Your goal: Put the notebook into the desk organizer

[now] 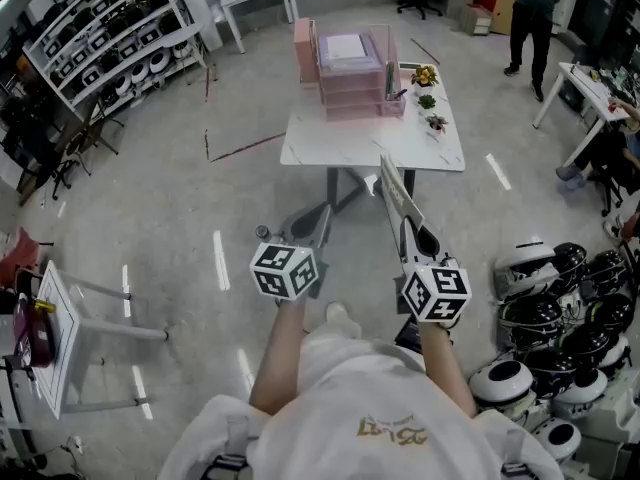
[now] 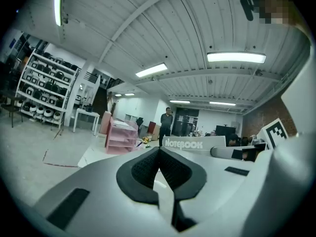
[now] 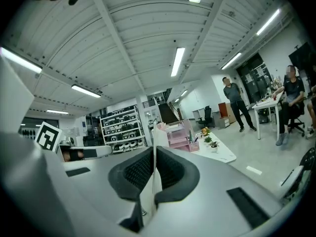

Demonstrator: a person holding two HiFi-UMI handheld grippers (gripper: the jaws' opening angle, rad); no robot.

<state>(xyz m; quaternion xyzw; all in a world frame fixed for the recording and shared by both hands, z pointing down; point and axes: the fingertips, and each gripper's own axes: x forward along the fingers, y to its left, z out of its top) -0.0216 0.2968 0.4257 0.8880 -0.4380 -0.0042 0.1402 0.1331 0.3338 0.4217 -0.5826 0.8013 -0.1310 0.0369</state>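
The pink desk organizer [image 1: 350, 78] stands at the far side of a white table [image 1: 330, 148], several steps ahead of me. The notebook [image 1: 396, 193] is a thin light book, seen edge-on, pointing toward the table. My right gripper [image 1: 412, 232] is shut on its near end. In the right gripper view the notebook's edge [image 3: 154, 132] runs up between the pads, with the organizer [image 3: 180, 135] beyond. My left gripper [image 1: 320, 213] hangs beside it, shut and empty. From the left gripper [image 2: 159, 152] the notebook's cover [image 2: 190, 143] shows at the right.
Small potted plants [image 1: 428, 98] sit on the table's right side. White robot bodies [image 1: 560, 308] crowd the floor at right. A small white table [image 1: 60, 338] is at left, a shelf rack [image 1: 110, 28] far left. A person [image 1: 535, 13] stands at the back right.
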